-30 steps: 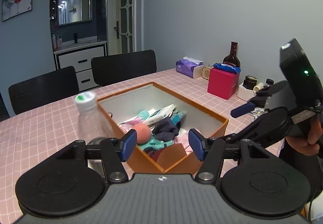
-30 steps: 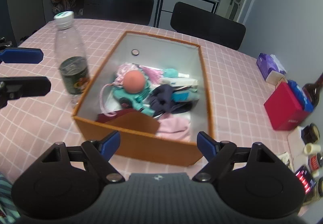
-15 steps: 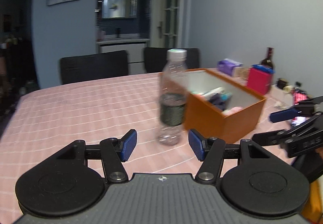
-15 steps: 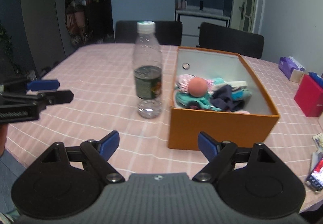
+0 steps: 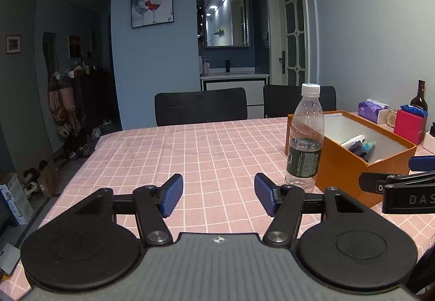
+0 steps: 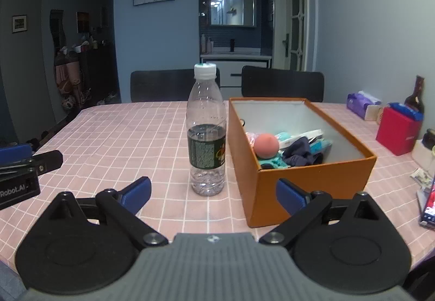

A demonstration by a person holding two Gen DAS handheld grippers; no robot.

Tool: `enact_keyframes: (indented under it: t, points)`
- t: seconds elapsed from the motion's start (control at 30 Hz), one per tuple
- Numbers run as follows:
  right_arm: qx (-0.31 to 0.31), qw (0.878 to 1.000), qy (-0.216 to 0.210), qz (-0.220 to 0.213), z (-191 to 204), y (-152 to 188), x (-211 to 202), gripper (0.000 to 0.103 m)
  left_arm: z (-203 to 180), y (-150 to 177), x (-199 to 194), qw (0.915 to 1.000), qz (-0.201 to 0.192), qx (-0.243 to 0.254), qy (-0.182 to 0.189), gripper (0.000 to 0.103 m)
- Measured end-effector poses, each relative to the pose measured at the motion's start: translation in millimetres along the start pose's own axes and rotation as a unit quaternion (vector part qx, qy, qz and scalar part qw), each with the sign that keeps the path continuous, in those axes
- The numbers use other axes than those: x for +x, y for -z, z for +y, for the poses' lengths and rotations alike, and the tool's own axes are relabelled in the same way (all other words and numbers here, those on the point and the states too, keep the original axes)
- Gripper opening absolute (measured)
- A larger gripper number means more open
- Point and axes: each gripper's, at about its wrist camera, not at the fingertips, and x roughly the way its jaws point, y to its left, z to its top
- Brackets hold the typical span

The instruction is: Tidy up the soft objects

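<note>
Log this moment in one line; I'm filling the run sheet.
left gripper: open, empty | right gripper: open, empty | soft items: in orange box | bottle: upright beside box

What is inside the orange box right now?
The orange box holds a peach ball, a dark navy cloth, teal items and a white packet. Its near wall hides whatever lies lower at the front.
</note>
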Motion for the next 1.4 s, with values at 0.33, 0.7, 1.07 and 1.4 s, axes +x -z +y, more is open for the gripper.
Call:
enact_keyframes:
  t: [0.33,0.7,1.07,1.4]
  points:
    - [0.016,0.998,0.057,-0.027,-6,13,-26,0.099,-2,9,-23,0.9998,-0.011,-0.016,-0.003,0.088]
    - [0.025,0.998,0.063,-0.006,-9,37,-29,0.099,-6,35,-19,0.9996,0.016,-0.022,-0.008,0.088]
    - [0.031,0.998,0.059,-0.007,-12,38,-29,0.099,-13,37,-21,0.9996,0.025,-0.011,0.003,0.088]
    - [0.029,0.998,0.058,-0.006,-12,39,-29,0.099,-14,37,-20,0.9996,0.027,-0.009,0.006,0.088]
